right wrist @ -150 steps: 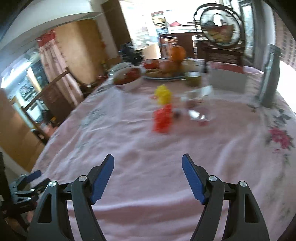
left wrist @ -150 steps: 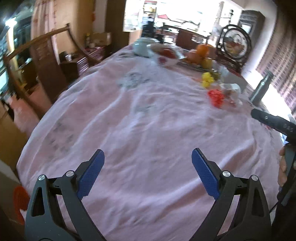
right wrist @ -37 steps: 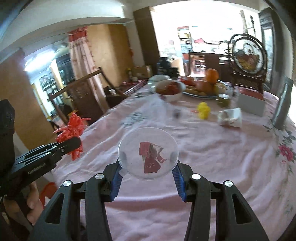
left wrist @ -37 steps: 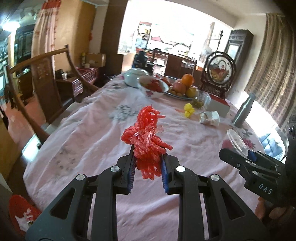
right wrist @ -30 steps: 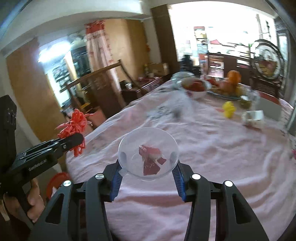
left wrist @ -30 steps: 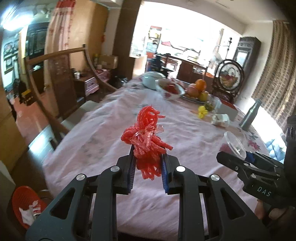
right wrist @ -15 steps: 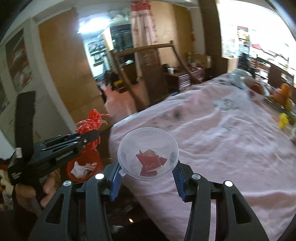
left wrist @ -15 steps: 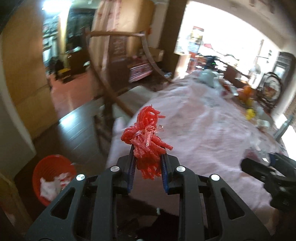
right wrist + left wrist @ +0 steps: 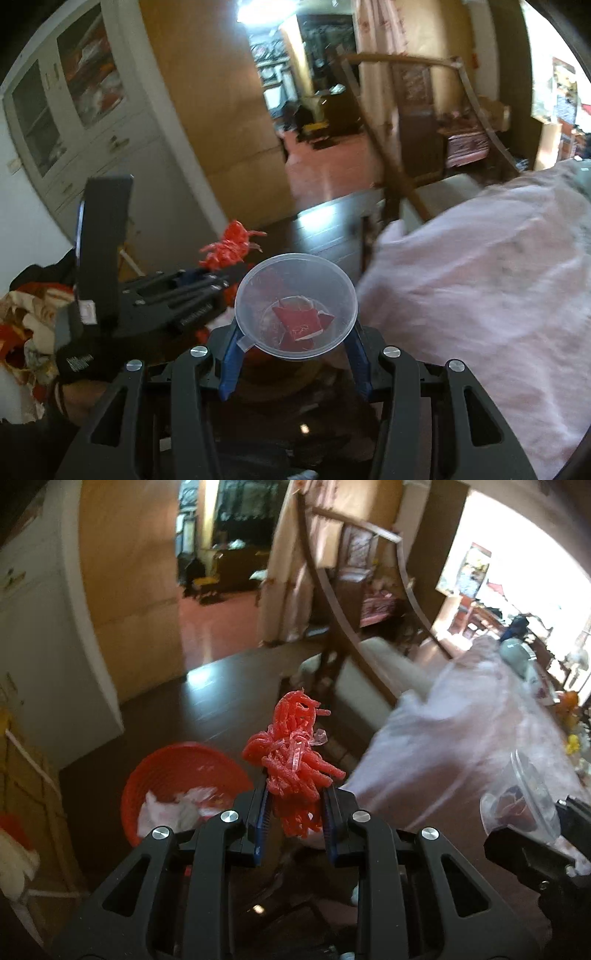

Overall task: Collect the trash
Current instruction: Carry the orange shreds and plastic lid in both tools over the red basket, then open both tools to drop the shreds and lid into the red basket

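So we've got both hands loaded here. Our left claw point(image 9: 293, 814) is clamped tight on a bundle of red plastic strips point(image 9: 291, 753), which sticks up and forward out of the jaws. Our right claw point(image 9: 293, 356) is squeezed around a clear plastic cup point(image 9: 295, 304) with a red scrap of wrapper point(image 9: 301, 321) lying in the bottom, mouth tipped toward the camera.

Working outward from the left claw: down and to its left on the dark floor sits the red trash basket point(image 9: 177, 771), already holding some white crumpled paper point(image 9: 173, 810). Off to the right is the edge of the table with its pink tablecloth point(image 9: 476, 716), and a wooden chair point(image 9: 343, 602) stands just past it. In the right wrist view the left claw shows up just to the left of the cup, with the red bundle poking out of it.

The step in hand looks like the dump. Our take on doing it well: swing the left claw until the strips hang right above the basket opening, not just near the rim, then open. That stringy stuff can snag on the blue pads, so a little shake might help. For the cup, bring it over the same spot and low, since a light cup can bounce off the rim. Everything's a bit motion-blurred, so we'd steady up before letting go.
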`<state>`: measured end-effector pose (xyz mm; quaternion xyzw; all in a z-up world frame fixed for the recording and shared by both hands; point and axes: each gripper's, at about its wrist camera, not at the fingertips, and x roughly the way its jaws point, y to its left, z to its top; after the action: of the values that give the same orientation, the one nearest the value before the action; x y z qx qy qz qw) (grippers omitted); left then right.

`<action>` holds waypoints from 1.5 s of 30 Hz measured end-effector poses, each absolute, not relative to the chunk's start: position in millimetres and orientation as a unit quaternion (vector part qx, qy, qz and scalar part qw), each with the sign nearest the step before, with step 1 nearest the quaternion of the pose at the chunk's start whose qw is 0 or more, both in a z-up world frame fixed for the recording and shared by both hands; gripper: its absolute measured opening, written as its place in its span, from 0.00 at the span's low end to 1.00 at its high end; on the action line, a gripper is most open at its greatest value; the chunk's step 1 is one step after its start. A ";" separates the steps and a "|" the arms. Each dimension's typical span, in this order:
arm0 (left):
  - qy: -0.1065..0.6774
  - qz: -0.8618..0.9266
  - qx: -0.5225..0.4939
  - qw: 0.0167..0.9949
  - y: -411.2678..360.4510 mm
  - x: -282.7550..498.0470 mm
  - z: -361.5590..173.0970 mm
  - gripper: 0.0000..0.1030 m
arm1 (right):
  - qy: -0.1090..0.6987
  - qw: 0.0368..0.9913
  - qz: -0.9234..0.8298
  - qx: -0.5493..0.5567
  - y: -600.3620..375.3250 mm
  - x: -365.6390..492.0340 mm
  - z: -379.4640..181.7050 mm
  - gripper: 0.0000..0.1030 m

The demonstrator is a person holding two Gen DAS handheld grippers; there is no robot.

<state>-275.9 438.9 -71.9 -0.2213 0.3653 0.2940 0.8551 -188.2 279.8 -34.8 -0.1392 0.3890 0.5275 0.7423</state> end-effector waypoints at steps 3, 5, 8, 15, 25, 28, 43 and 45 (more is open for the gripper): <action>0.386 0.315 -0.245 0.832 462.6 -287.6 -96.6 0.25 | 0.415 0.718 0.538 -0.151 312.5 -195.0 -54.9 0.47; 0.397 0.327 -0.257 0.818 476.4 -295.7 -112.0 0.25 | 0.433 0.703 0.541 -0.161 332.8 -197.4 -70.5 0.47; 0.412 0.345 -0.277 0.797 497.7 -306.1 -137.0 0.25 | 0.457 0.682 0.538 -0.189 365.2 -201.2 -95.4 0.47; 0.440 0.372 -0.309 0.757 528.6 -322.9 -179.8 0.25 | 0.489 0.656 0.534 -0.213 417.8 -202.7 -135.1 0.47; 0.462 0.368 -0.331 0.736 547.5 -328.0 -213.5 0.25 | 0.530 0.622 0.534 -0.219 465.1 -194.1 -175.4 0.47; 0.466 0.364 -0.335 0.734 548.6 -324.9 -217.0 0.25 | 0.537 0.615 0.534 -0.222 478.5 -192.6 -186.5 0.47; 0.468 0.357 -0.350 0.729 553.4 -323.0 -227.2 0.27 | 0.583 0.584 0.525 -0.212 513.0 -185.8 -233.6 0.49; 0.469 0.357 -0.350 0.728 553.4 -323.7 -227.6 0.28 | 0.584 0.588 0.522 -0.204 512.9 -183.3 -235.2 0.54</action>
<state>-323.6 553.4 -227.6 -0.3498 0.4695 0.3568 0.7280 -183.3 512.9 -235.2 -0.2043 0.5837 0.5220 0.5875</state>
